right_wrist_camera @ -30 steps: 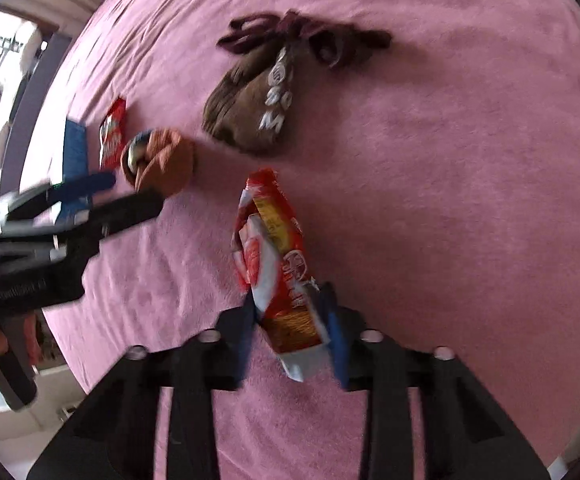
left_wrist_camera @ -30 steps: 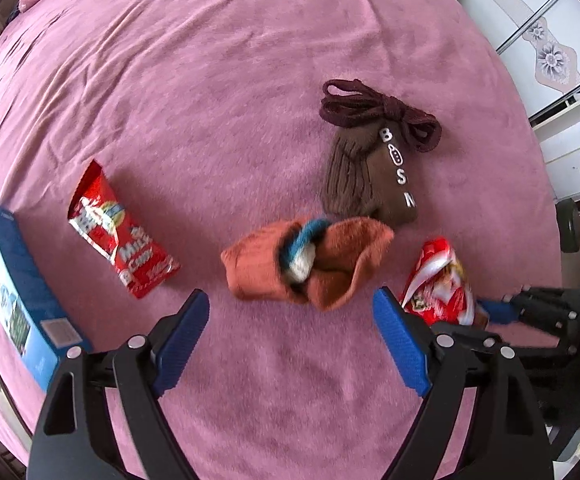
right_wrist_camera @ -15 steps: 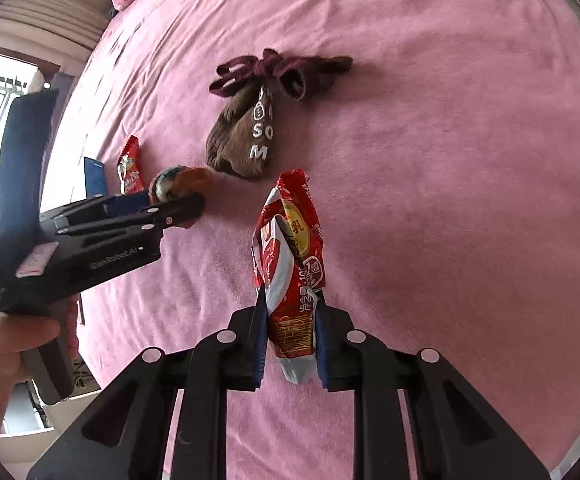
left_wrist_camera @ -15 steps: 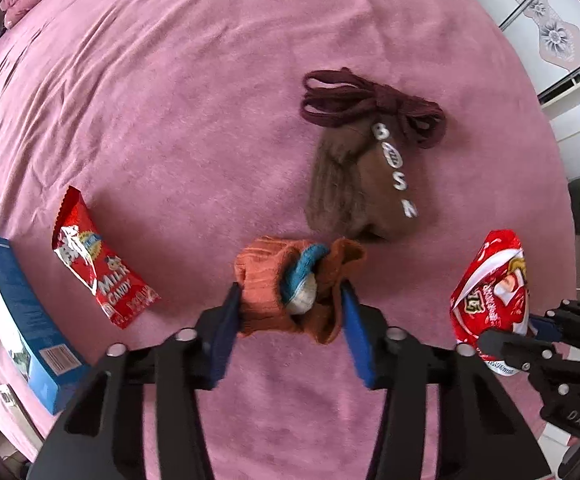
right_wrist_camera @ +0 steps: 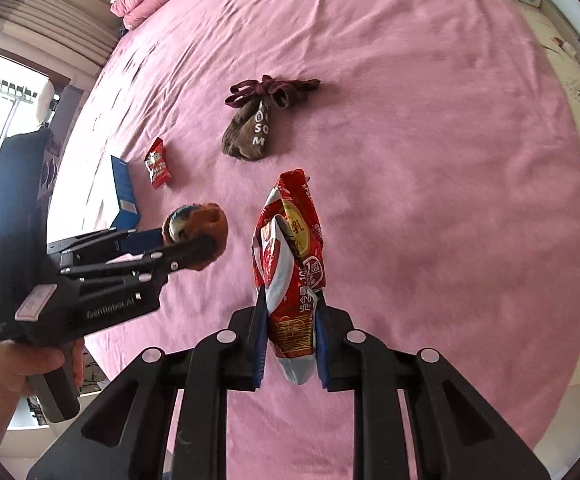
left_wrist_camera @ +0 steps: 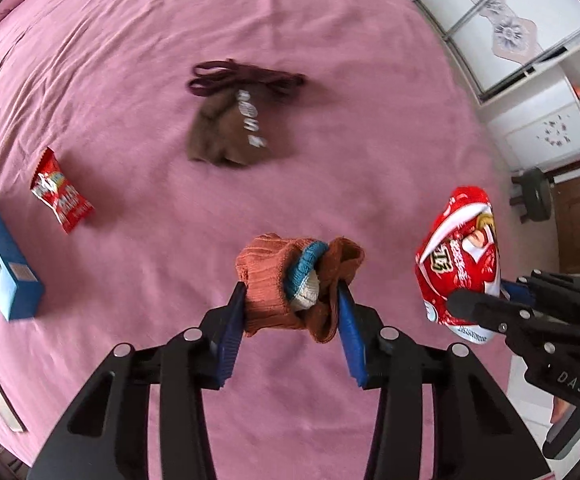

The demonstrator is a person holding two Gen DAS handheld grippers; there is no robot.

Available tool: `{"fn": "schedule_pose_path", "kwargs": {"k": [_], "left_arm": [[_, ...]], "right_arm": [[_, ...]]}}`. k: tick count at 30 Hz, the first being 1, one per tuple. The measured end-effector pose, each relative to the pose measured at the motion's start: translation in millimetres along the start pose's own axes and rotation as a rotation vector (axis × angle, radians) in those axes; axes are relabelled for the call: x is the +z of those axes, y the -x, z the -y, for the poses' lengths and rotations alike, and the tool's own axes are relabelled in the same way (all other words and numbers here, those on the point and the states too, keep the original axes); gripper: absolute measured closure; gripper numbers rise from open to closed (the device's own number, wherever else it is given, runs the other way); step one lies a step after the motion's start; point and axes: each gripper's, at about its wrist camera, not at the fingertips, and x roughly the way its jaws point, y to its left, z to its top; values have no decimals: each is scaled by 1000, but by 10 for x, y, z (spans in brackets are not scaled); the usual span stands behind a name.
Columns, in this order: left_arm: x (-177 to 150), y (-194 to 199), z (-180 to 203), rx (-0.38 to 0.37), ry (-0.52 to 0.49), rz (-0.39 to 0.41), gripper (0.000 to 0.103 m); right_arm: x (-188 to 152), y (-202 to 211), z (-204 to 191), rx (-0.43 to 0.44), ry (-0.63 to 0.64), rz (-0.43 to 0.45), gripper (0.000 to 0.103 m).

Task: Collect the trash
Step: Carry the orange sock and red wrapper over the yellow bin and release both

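The left gripper [left_wrist_camera: 291, 312], open a second ago, now clamps the orange sock bundle [left_wrist_camera: 290, 280] and lifts it; the right gripper [right_wrist_camera: 290, 336] keeps pinching the red snack wrapper [right_wrist_camera: 291, 264], raised off the pink bedspread [right_wrist_camera: 429, 160]. Both are ready to carry away.

Glossy foil-like snack bag [right_wrist_camera: 291, 256], ribbed knit orange sock bundle [left_wrist_camera: 293, 280], matt, seemingly velvety pink bedspread [left_wrist_camera: 130, 60]

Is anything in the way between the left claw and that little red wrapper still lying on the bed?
Nothing lies on the bed between them, but the left claw is already full: it is shut on a rolled-up sock. The wrapper lies off to its left, with a blue box just beyond it.
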Motion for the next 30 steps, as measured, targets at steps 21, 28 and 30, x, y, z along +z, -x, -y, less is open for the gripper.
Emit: {"fn": "schedule_pose_path", "kwargs": {"k": [21,28,30], "left_arm": [[-670,301,1504,-91,-144,11,59],[-685,193,2135,-115,-204,-6,59],[-665,149,2327,-125,-221,-10,59]], "right_arm": [[-1026,1155,784,-49,-84,145,84],[-1273,1494,1251,-67,-121,169,84],[-1317,1575,1401,-73,-136,176,84]]}}
